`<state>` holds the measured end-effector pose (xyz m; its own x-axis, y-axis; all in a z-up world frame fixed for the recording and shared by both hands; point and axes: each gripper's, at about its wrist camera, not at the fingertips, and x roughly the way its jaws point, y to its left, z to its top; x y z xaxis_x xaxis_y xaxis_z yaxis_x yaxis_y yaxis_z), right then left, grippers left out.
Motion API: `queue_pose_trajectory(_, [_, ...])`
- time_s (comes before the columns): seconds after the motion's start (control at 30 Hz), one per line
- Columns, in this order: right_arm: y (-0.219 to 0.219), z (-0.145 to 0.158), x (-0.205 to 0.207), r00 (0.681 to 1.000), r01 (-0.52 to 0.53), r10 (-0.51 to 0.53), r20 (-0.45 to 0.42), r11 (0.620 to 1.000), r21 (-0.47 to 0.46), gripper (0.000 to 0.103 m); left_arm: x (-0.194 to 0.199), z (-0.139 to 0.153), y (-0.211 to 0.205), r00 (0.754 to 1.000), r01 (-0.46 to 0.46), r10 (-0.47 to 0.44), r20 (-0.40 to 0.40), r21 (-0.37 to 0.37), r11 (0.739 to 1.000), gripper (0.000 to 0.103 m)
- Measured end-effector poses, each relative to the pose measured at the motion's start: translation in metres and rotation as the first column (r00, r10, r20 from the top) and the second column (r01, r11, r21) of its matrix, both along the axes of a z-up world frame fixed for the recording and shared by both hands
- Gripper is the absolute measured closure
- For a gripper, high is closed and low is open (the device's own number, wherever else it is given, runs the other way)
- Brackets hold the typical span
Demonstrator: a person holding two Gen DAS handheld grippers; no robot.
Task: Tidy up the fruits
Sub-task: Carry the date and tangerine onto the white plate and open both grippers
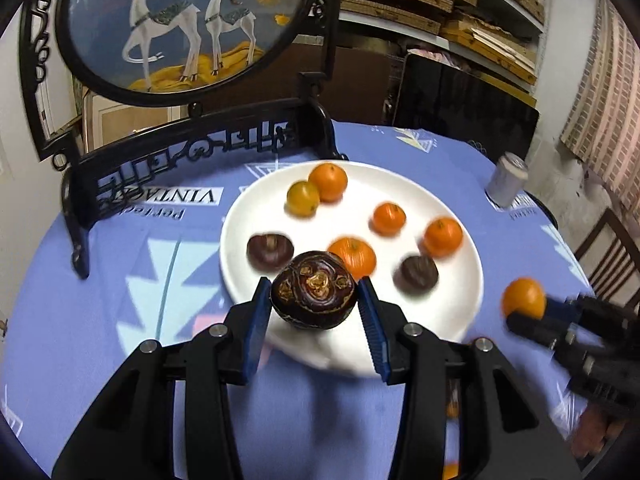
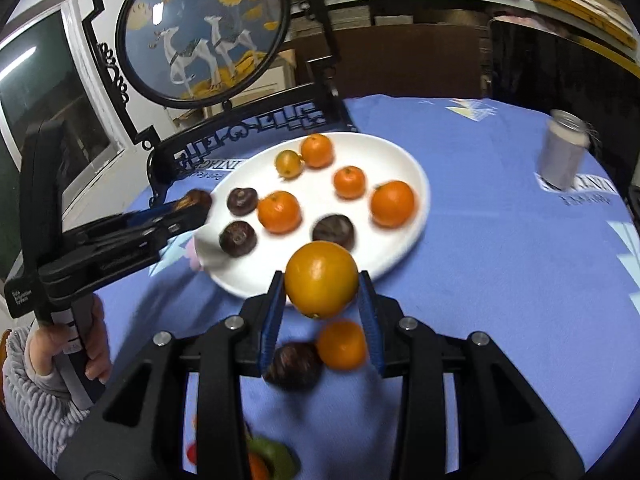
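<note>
**Both grippers hold fruit above the table**

The left gripper point(image 1: 314, 300) clamps a dark brown fruit point(image 1: 314, 295) over the near rim of the white plate point(image 1: 452, 312). The right gripper point(image 2: 321, 288) squeezes an orange point(image 2: 321, 279) just off the plate's near edge, above the blue tablecloth point(image 2: 500, 280).

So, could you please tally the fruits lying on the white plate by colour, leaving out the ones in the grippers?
On the white plate:
Orange fruits: 4
Yellow fruit: 1
Dark brown fruits: 3
Total: 8
</note>
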<state>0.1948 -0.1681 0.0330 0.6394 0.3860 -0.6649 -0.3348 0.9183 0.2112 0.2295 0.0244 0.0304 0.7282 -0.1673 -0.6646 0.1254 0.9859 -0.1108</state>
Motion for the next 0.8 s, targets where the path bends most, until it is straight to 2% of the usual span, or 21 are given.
queue_pose_trajectory(0.23, [0.031,-0.014,0.027,0.998,-0.055,0.054,-0.007,0.998,-0.041,0.065,0.053,-0.012,-0.009,0.999,0.005,-0.004,-0.032,0.003,1.0,0.059])
queue_pose_trajectory(0.33, [0.025,-0.015,0.031,0.999,-0.037,0.037,0.003,0.999,-0.019,0.04,0.064,-0.016,-0.011,0.999,0.013,-0.013,-0.043,0.001,1.0,0.054])
queue_pose_trajectory(0.37, [0.023,-0.015,0.031,0.999,-0.034,0.034,0.007,0.999,-0.019,0.04,0.065,-0.016,-0.01,0.999,0.016,-0.017,-0.039,-0.011,1.0,0.049])
queue_pose_trajectory(0.47, [0.015,-0.011,0.03,1.0,-0.017,0.017,0.003,1.0,-0.005,0.04,0.06,-0.013,-0.004,0.999,0.022,-0.024,-0.034,-0.056,0.998,0.044])
queue_pose_trajectory(0.63, [0.002,-0.004,0.019,1.0,0.015,-0.015,0.003,1.0,0.004,0.04,0.038,-0.001,0.004,1.0,0.006,-0.007,-0.017,-0.059,0.998,0.043])
queue_pose_trajectory(0.8, [-0.015,0.001,-0.003,0.999,0.037,-0.038,0.002,0.999,0.028,0.039,-0.013,-0.005,0.005,1.0,0.021,-0.022,-0.011,-0.045,0.999,0.042])
